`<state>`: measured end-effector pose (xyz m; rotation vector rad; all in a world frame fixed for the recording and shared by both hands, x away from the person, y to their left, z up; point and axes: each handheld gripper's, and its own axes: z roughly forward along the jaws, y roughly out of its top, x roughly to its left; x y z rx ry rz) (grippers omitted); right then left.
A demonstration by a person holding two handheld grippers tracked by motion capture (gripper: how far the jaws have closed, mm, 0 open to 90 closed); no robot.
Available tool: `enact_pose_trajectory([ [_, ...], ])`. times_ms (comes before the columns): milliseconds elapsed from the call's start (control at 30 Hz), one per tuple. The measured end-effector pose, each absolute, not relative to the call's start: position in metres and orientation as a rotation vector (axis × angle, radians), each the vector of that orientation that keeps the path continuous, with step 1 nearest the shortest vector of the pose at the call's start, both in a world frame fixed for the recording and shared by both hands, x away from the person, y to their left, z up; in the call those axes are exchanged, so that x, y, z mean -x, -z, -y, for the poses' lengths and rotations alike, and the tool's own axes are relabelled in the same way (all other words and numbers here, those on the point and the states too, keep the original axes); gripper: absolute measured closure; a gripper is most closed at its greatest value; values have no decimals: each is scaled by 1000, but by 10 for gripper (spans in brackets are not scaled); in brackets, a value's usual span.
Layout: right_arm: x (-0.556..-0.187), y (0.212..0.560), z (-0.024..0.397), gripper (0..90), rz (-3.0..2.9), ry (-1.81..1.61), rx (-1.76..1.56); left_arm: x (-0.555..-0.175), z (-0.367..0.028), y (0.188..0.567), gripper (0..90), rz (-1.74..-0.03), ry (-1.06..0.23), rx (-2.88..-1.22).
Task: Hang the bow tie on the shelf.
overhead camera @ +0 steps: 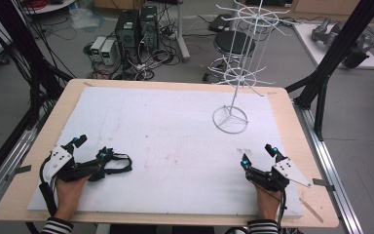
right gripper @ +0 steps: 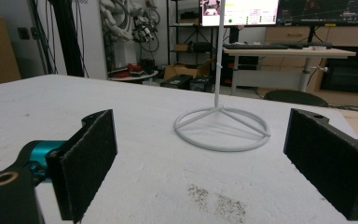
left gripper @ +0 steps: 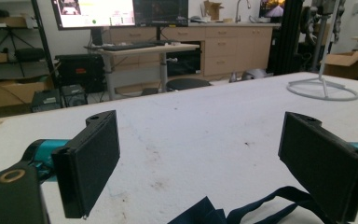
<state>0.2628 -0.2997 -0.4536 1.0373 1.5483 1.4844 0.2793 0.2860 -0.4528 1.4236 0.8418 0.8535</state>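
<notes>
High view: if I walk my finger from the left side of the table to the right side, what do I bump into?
Left gripper → dark strap lying at its fingers → white wire rack standing farther back → right gripper.

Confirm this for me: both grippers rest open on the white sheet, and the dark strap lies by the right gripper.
Not quite. The dark strap lies by the left gripper, not the right gripper; the high view shows it, and the left gripper view shows it between that gripper's jaws. Both grippers do rest open on the white sheet.
</notes>
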Motion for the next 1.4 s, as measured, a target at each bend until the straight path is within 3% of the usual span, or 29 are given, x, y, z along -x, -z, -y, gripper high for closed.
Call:
enact_pose_trajectory([
  [767,-263,454,300,86,-1545,-1485,-1041,-295,-272,405,131,-721,-764,-1711],
  [1400,-263,454,300,86,-1543,-1482,-1040,-318,-251,392,171,-645,-567,-2078],
])
